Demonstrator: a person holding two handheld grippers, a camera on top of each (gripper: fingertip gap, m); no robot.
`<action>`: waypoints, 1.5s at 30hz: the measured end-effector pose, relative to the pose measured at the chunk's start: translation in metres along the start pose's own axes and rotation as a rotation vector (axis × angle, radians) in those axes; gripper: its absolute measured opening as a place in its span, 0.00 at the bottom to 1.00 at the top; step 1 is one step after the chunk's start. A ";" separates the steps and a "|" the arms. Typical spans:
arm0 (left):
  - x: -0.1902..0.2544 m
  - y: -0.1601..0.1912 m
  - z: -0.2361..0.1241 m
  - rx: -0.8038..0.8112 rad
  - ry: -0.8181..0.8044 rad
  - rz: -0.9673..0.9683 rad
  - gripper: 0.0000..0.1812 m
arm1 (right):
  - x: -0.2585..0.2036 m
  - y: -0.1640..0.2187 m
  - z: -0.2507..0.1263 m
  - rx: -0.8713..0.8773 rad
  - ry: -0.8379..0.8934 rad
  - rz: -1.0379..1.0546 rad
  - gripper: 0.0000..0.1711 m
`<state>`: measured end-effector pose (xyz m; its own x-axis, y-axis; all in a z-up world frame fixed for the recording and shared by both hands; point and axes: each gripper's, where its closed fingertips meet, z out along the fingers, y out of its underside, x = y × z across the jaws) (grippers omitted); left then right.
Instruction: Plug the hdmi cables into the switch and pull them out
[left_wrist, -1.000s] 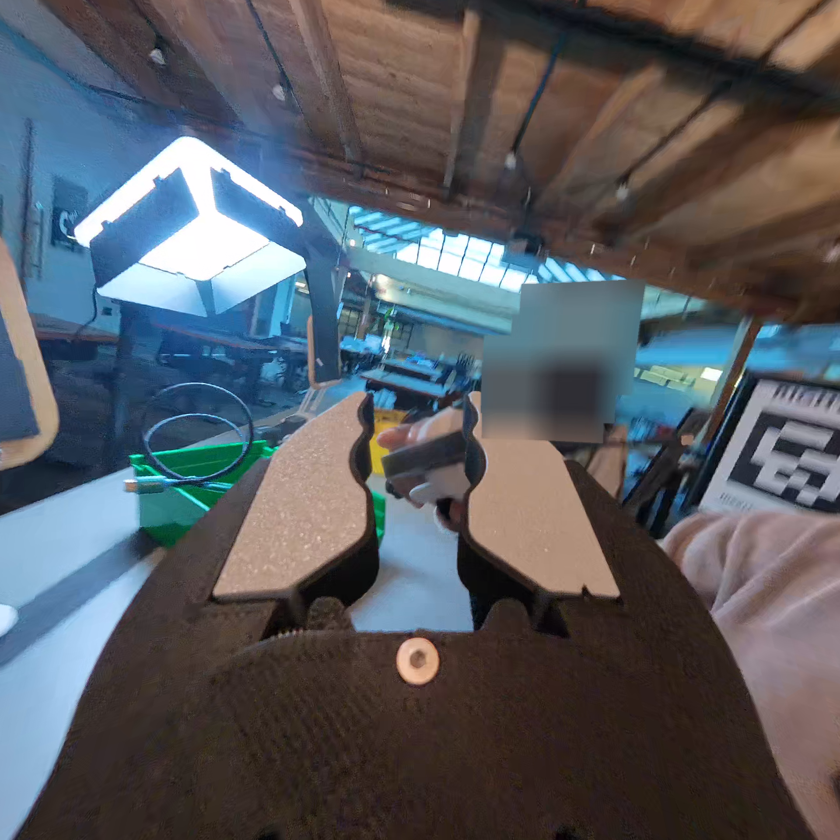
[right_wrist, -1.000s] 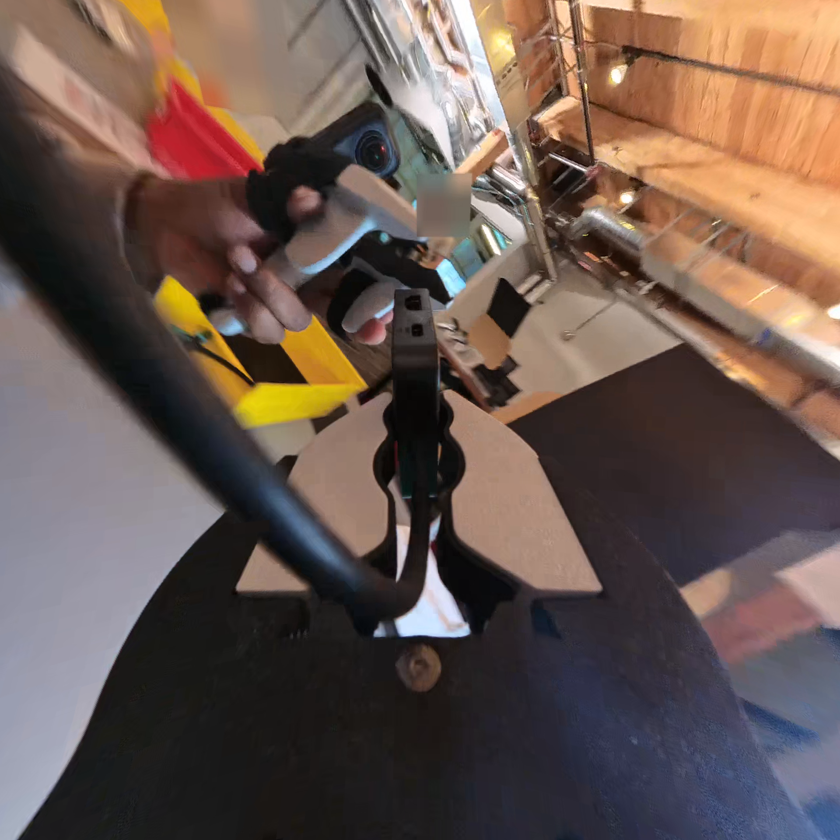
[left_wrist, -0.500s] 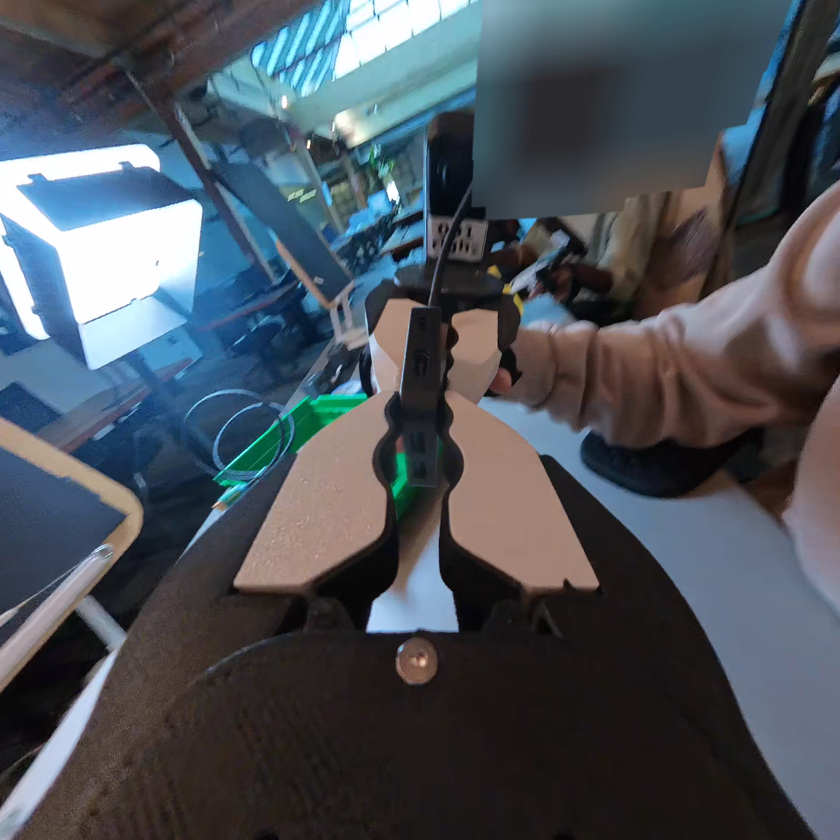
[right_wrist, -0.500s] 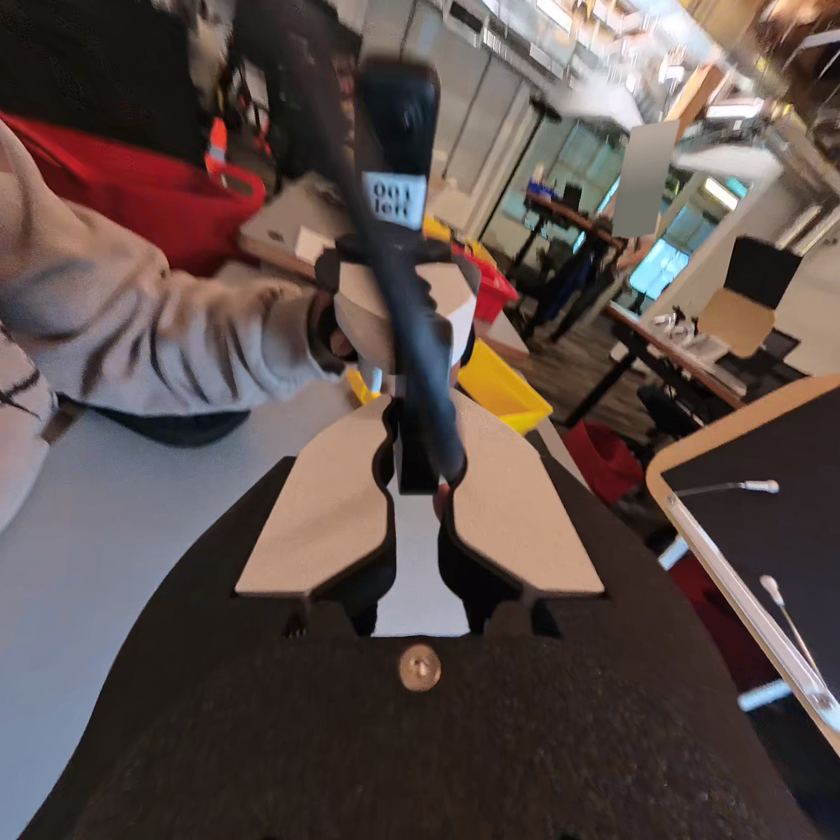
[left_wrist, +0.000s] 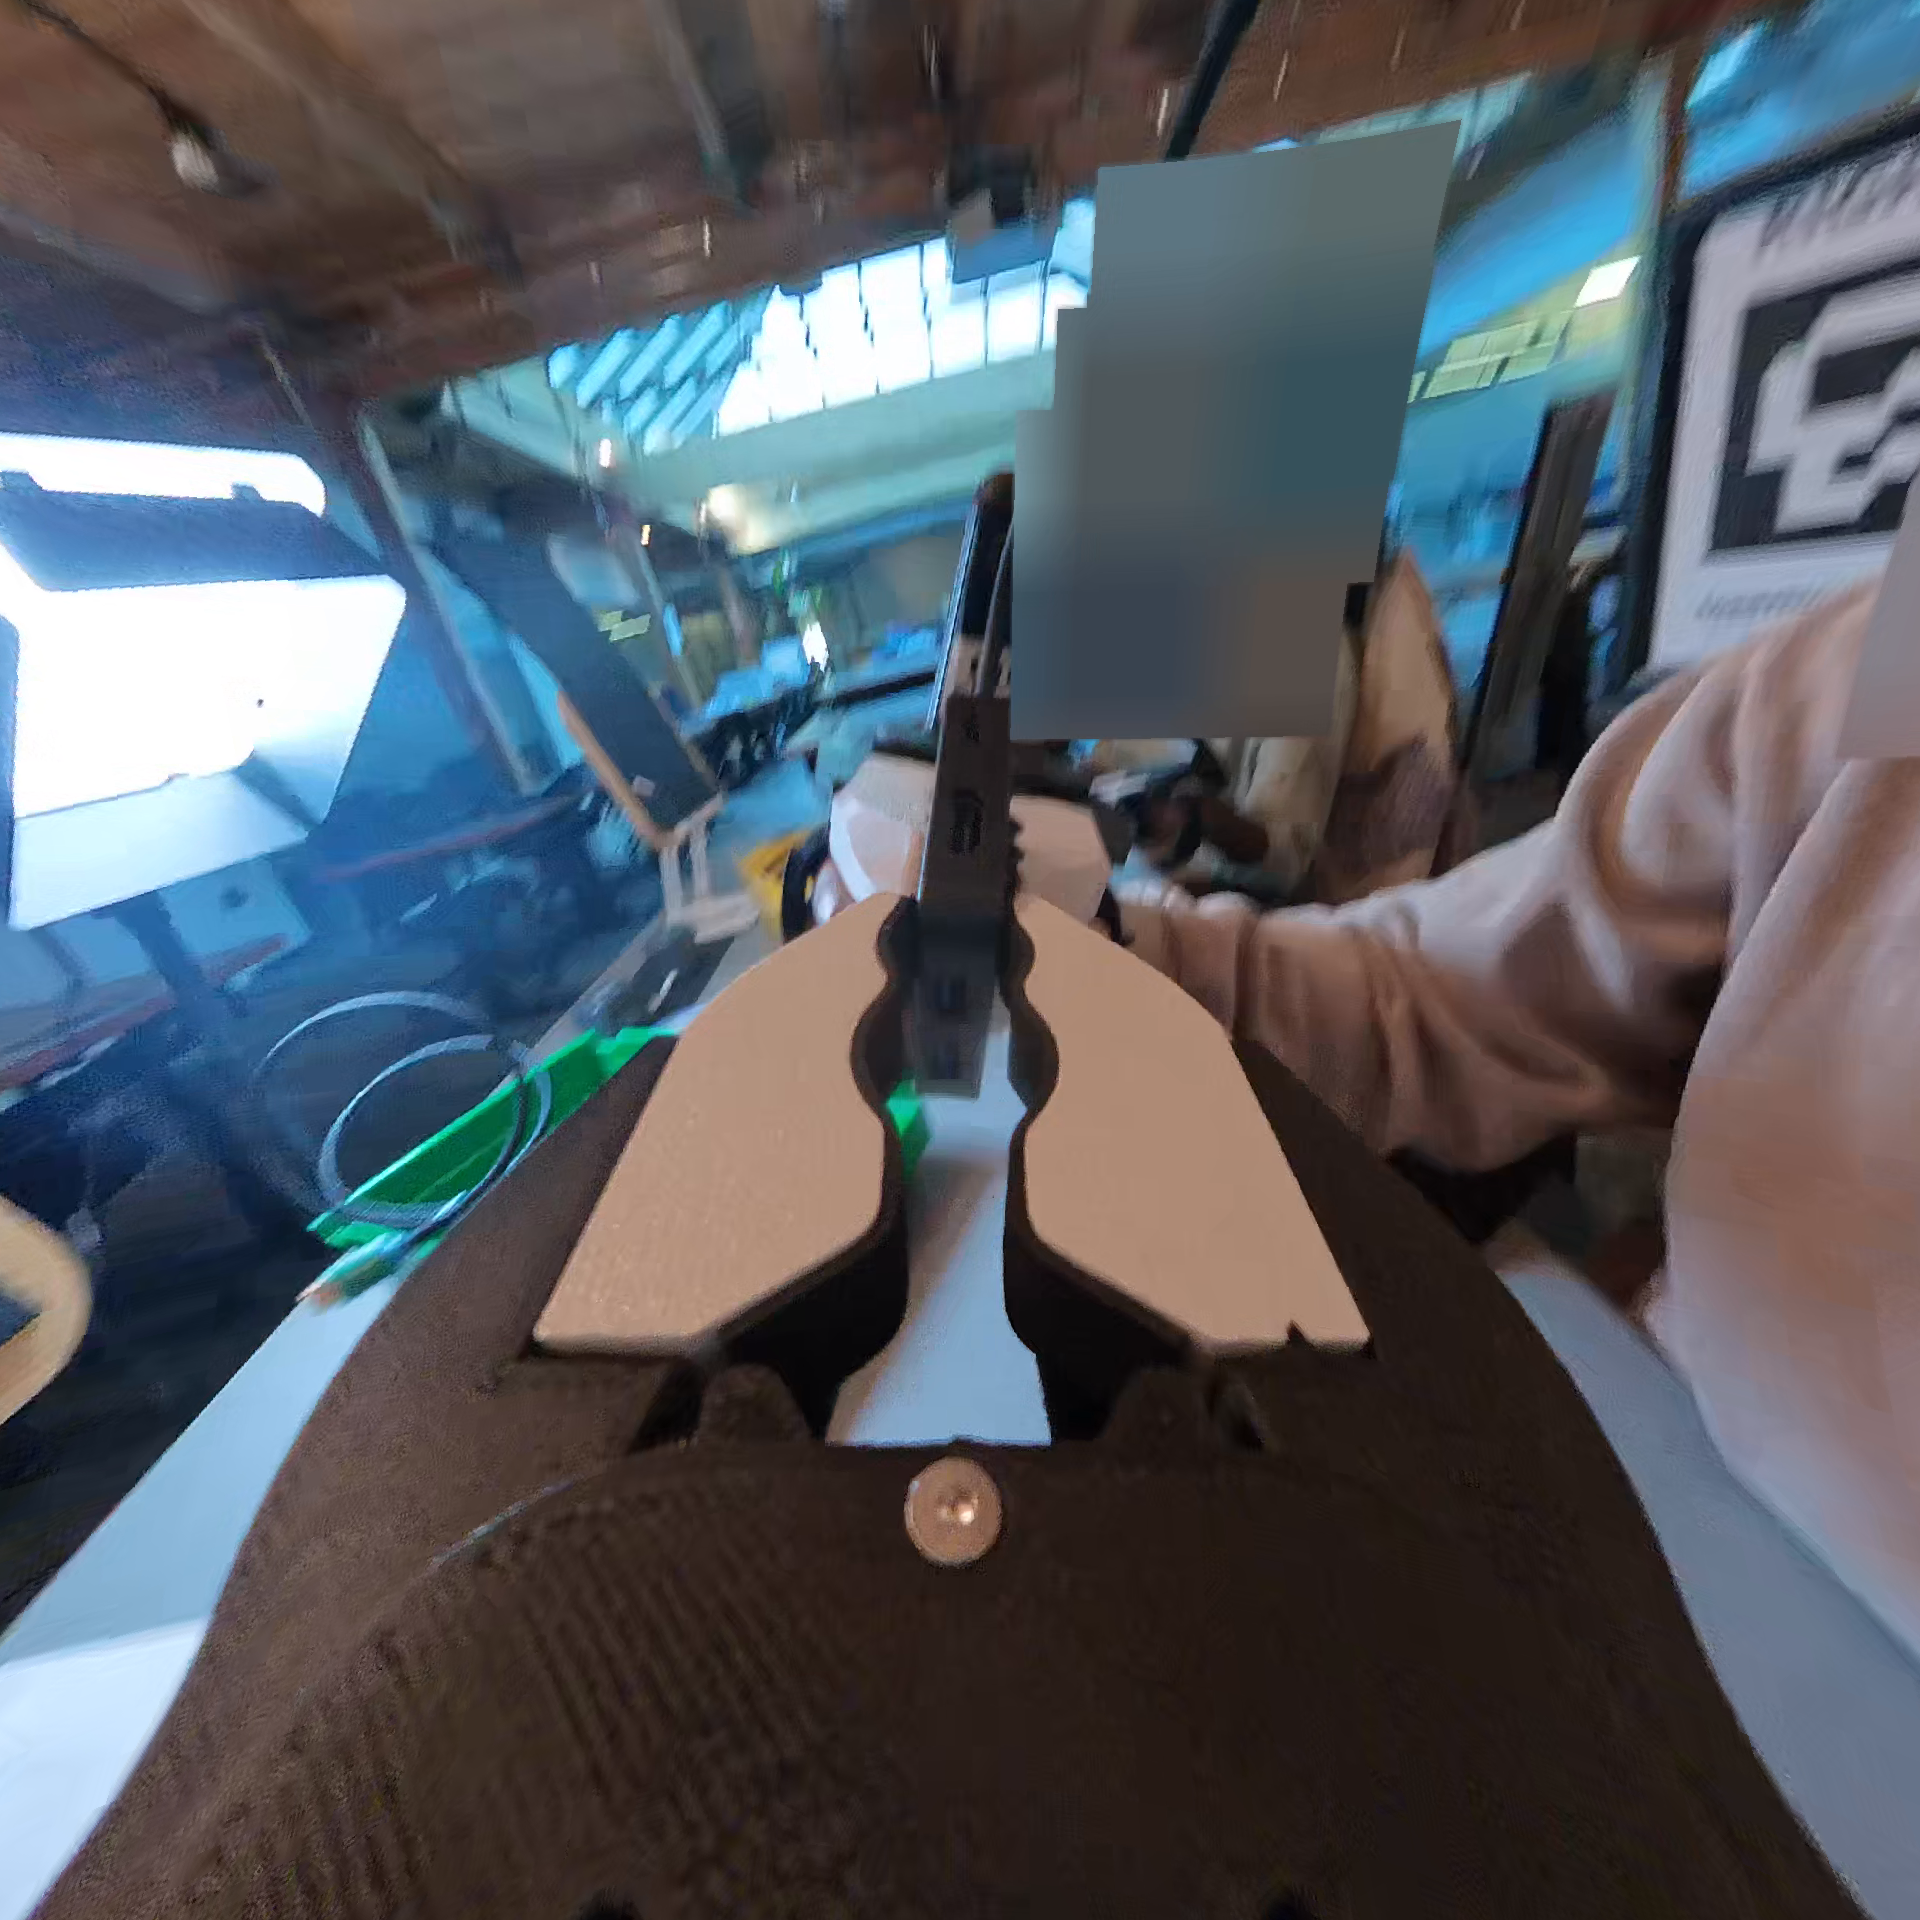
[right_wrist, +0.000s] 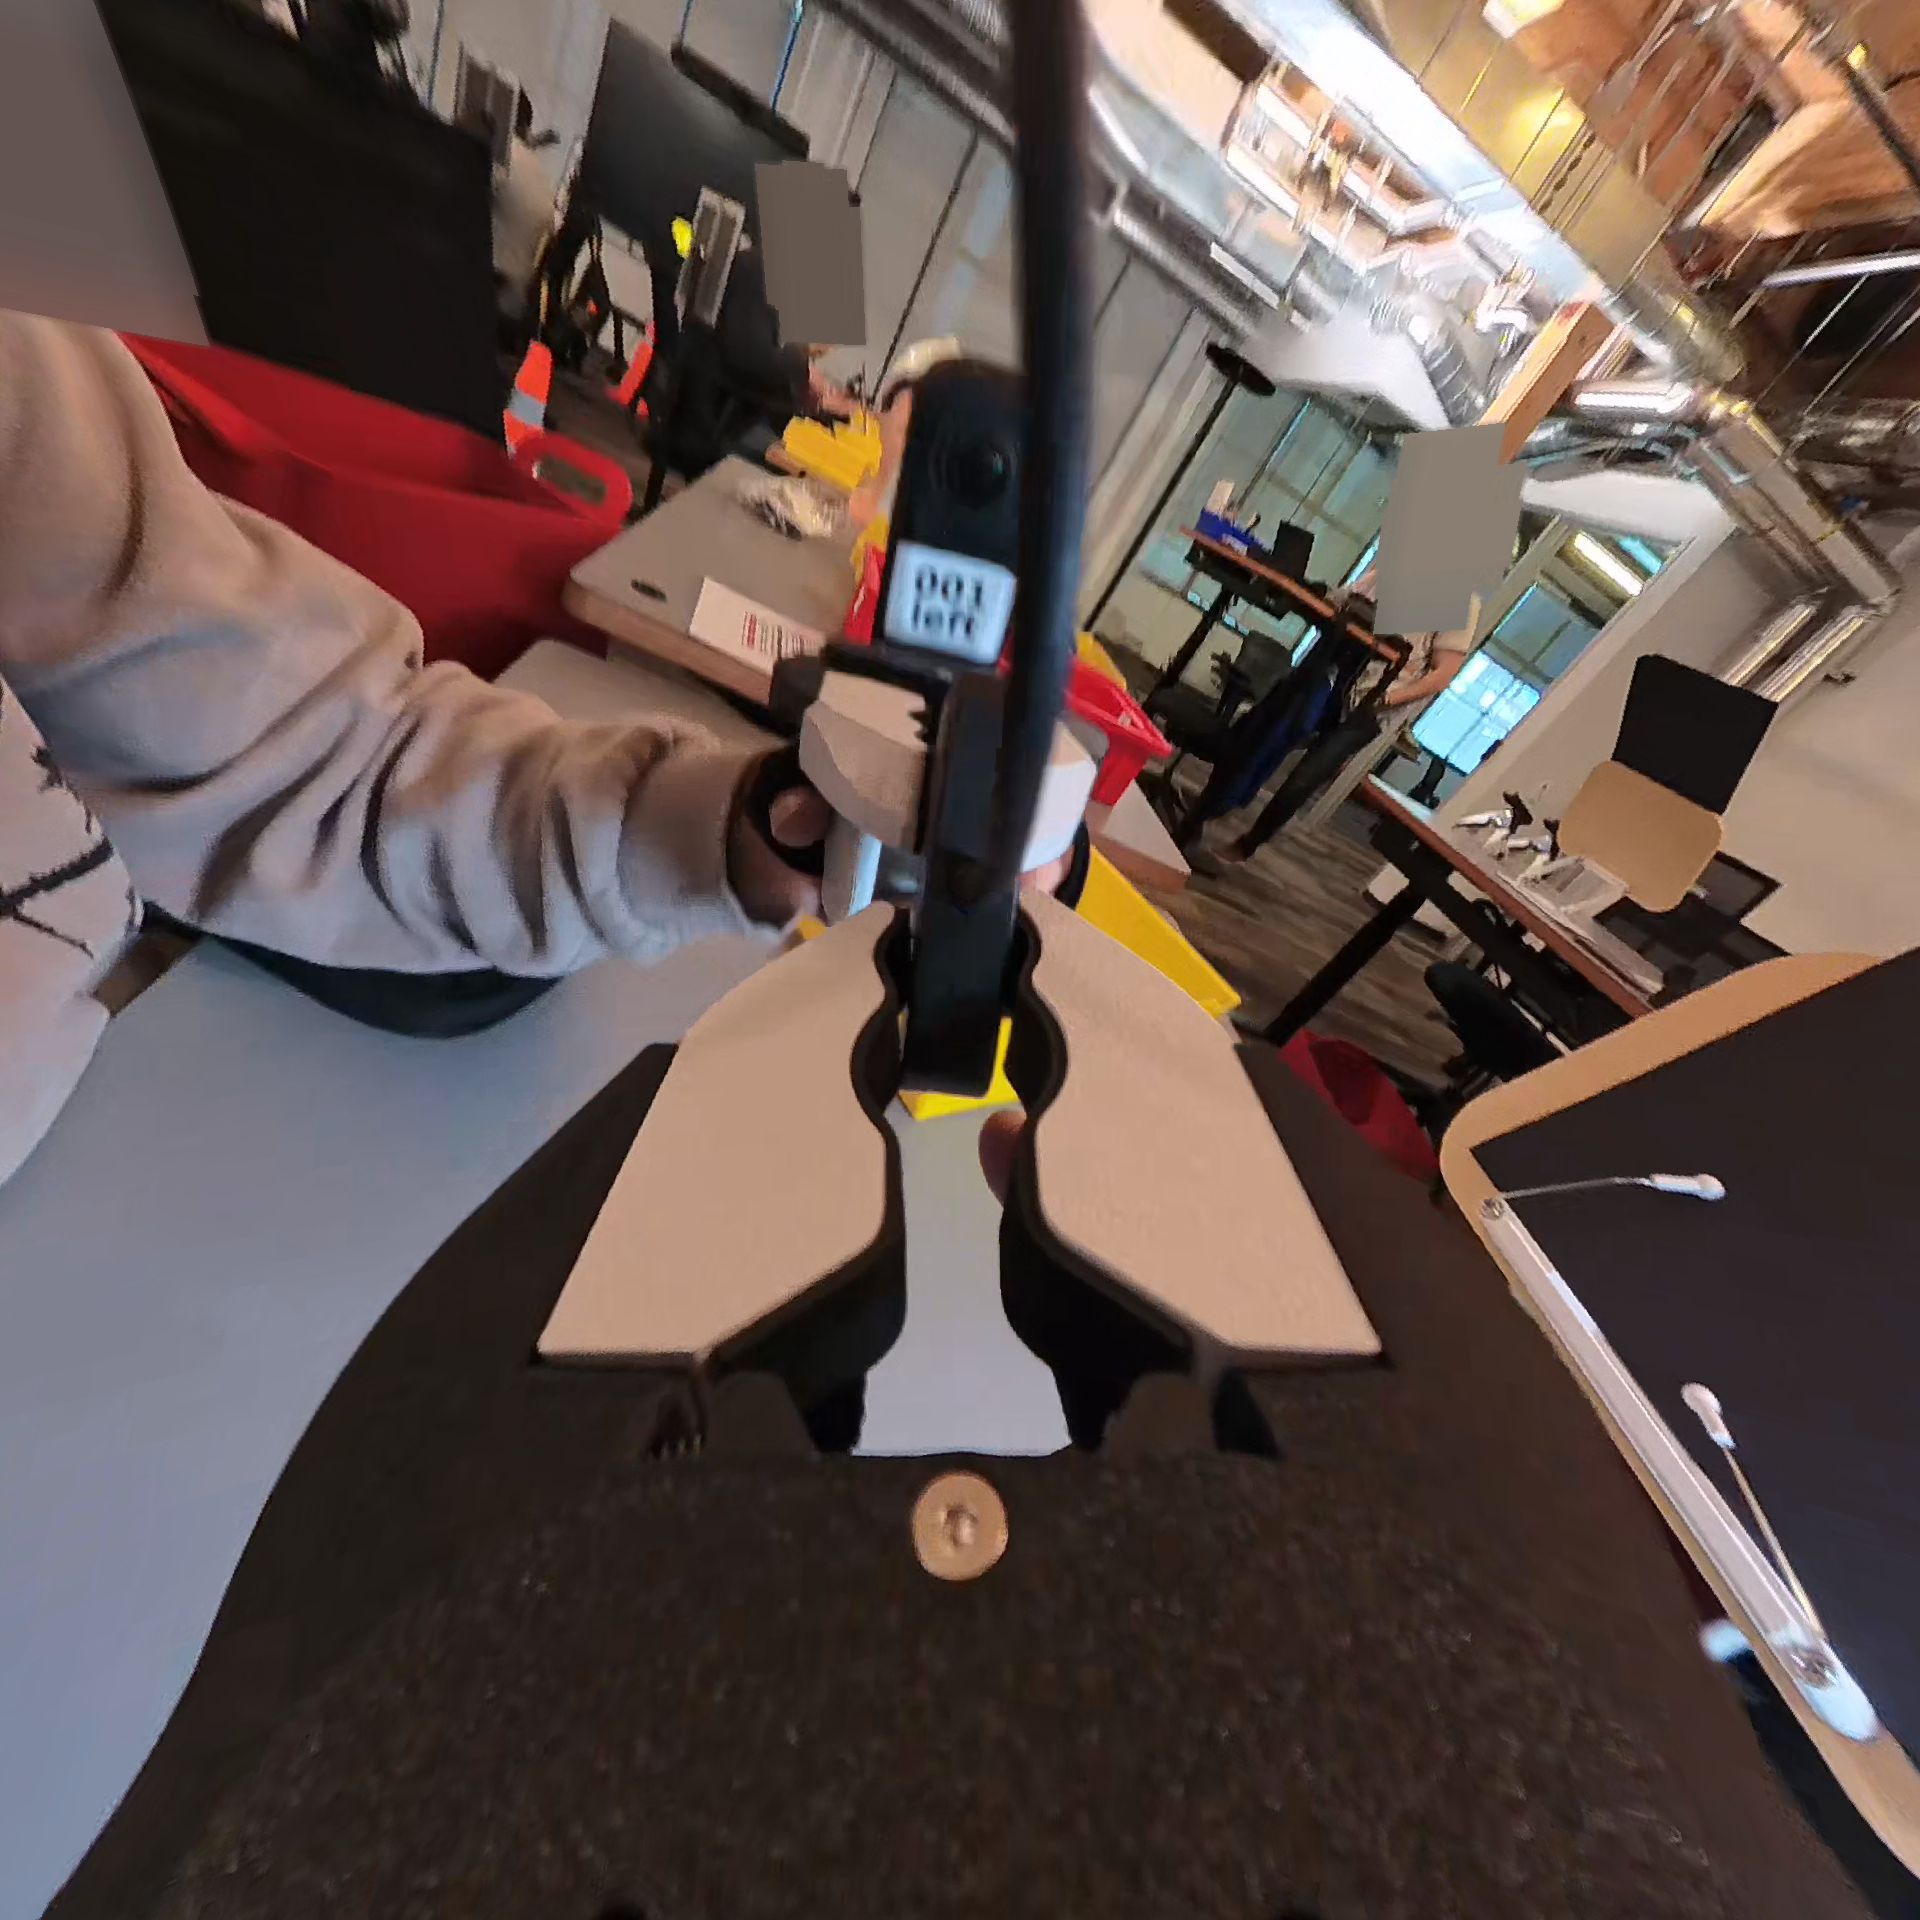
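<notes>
The left gripper (left_wrist: 951, 935), its pale, grainy, wavy-edged fingers (left_wrist: 748, 1132) set in a rough black body, is pinched on a flat dark slab, the switch (left_wrist: 961, 904), upright at frame centre above the grey table (left_wrist: 135, 1590). In the right wrist view the right gripper (right_wrist: 956, 940) clamps the same black piece from the opposite end. A thick black HDMI cable (right_wrist: 1044, 436) rises in front of it to the top edge. A green bin (left_wrist: 457, 1153) sits mid-left, a yellow bin (right_wrist: 1143, 925) beyond.
</notes>
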<state>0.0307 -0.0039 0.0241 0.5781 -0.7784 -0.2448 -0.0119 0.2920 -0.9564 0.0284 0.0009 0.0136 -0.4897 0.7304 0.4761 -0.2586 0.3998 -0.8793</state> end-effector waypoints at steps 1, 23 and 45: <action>-0.002 0.006 -0.001 -0.085 -0.029 0.051 0.09 | 0.001 0.004 -0.002 -0.038 0.004 -0.016 0.09; 0.012 0.013 -0.008 -0.131 -0.005 0.363 0.08 | -0.011 -0.007 0.001 -0.137 0.038 -0.173 0.12; -0.092 -0.015 -0.138 -0.430 -0.602 0.309 0.09 | 0.040 0.020 -0.014 -0.407 0.370 -0.449 0.08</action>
<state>-0.1352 -0.0133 0.0387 0.8367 -0.2281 -0.4980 -0.4861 0.1098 -0.8670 0.0152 0.0460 0.0156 -0.0746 0.5580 0.8265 -0.0021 0.8287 -0.5597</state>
